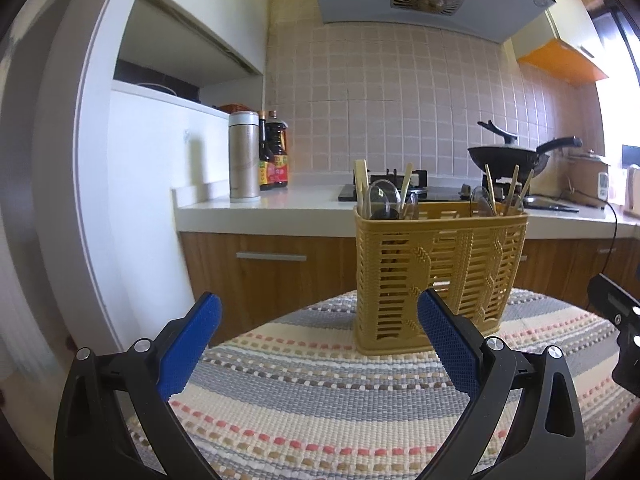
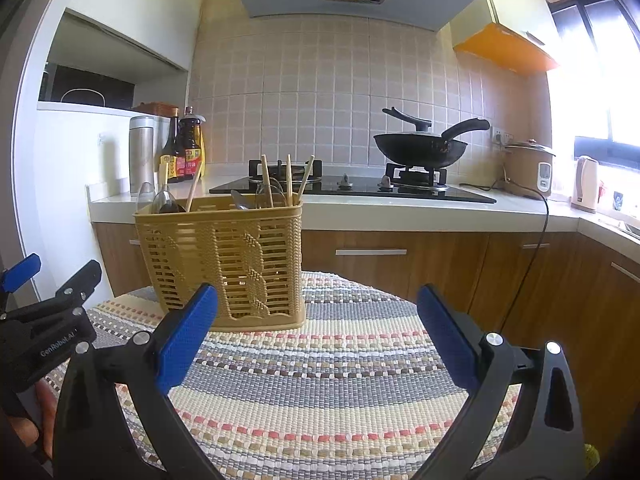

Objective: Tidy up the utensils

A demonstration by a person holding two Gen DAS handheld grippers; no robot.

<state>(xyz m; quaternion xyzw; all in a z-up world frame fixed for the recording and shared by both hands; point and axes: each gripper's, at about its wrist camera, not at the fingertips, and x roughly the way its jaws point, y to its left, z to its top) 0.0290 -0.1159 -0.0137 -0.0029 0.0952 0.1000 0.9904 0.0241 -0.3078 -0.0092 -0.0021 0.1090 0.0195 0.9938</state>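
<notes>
Nearest the cameras, in front of the yellow basket (image 1: 440,276): left tongs (image 1: 320,344) spread wide, holding nothing; right tongs (image 2: 318,336) likewise spread and empty, both hovering over the striped mat (image 2: 340,380) on the bench. In the right wrist view, left tongs off to the basket's left, with part of a hand (image 2: 24,428) below them.

On the mat, beyond both tongs: basket upright, slotted walls, apparently divided into compartments. Inside, at its left end, clear plastic spoons (image 1: 383,200) with a couple of wooden chopsticks (image 1: 406,180); at its right end, more chopsticks (image 1: 513,188) fanned out and tilted, with another clear spoon (image 1: 482,200). No loose utensils visible on the mat, so likely a sorting job within the basket: like with like.

For a clean pick: come down from above the basket rim, close on one stick or spoon bowl only, near its exposed top, and lift straight up to avoid snagging the slots. Steady the basket with the free tongs, a light thing likely to tip or slide on the weave. Expect the clear spoons to be slippery and hard to judge.

Behind the basket: white counter (image 2: 400,208) with a stove, a black wok (image 2: 420,148), a steel flask (image 2: 142,152) and sauce bottles (image 2: 184,148).
</notes>
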